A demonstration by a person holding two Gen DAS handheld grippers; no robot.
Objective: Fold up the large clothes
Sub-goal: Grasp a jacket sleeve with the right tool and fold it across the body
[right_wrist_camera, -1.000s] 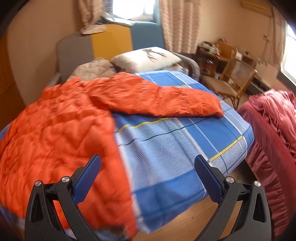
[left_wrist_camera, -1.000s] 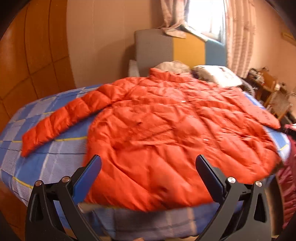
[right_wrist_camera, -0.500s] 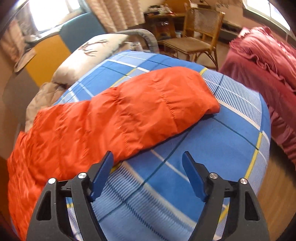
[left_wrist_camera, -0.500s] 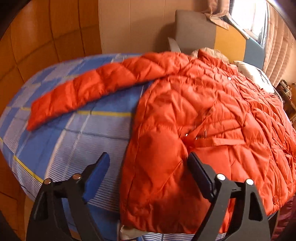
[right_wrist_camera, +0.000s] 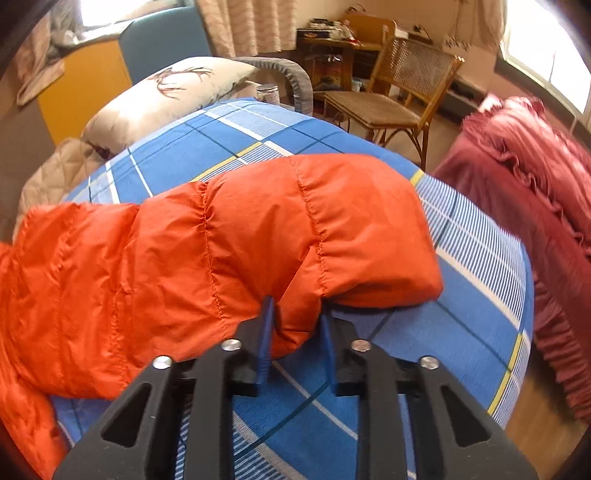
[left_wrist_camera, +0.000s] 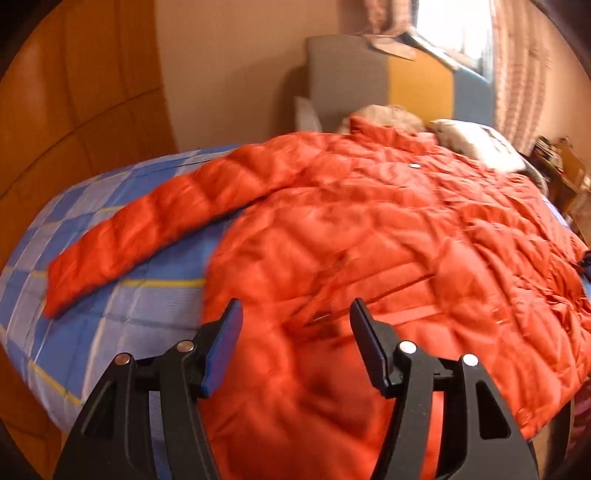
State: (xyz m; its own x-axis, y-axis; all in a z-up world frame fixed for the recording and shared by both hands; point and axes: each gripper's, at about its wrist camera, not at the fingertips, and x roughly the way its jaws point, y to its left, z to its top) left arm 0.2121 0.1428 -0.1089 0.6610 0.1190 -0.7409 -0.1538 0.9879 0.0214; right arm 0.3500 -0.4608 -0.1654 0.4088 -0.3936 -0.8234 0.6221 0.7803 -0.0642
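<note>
A large orange puffer jacket (left_wrist_camera: 369,240) lies spread flat on a bed with a blue checked sheet (left_wrist_camera: 110,325). One sleeve (left_wrist_camera: 147,229) stretches out to the left. My left gripper (left_wrist_camera: 295,317) is open, hovering over the jacket's lower hem area near its left edge. In the right wrist view the other sleeve (right_wrist_camera: 258,229) lies across the sheet (right_wrist_camera: 461,295). My right gripper (right_wrist_camera: 295,310) is shut on the near edge of that sleeve, close to the cuff, pinching a fold of fabric.
A grey, yellow and blue headboard (left_wrist_camera: 388,81) and a pillow (right_wrist_camera: 166,96) are at the bed's head. A wicker chair (right_wrist_camera: 399,96) and a cluttered desk (right_wrist_camera: 332,33) stand beyond the bed. A dark red frilled cover (right_wrist_camera: 535,221) lies to the right. Wood panelling (left_wrist_camera: 74,110) is on the left.
My right gripper has moved up to the sleeve and closed on its edge. My left gripper has narrowed somewhat and shifted over the jacket's lower body.
</note>
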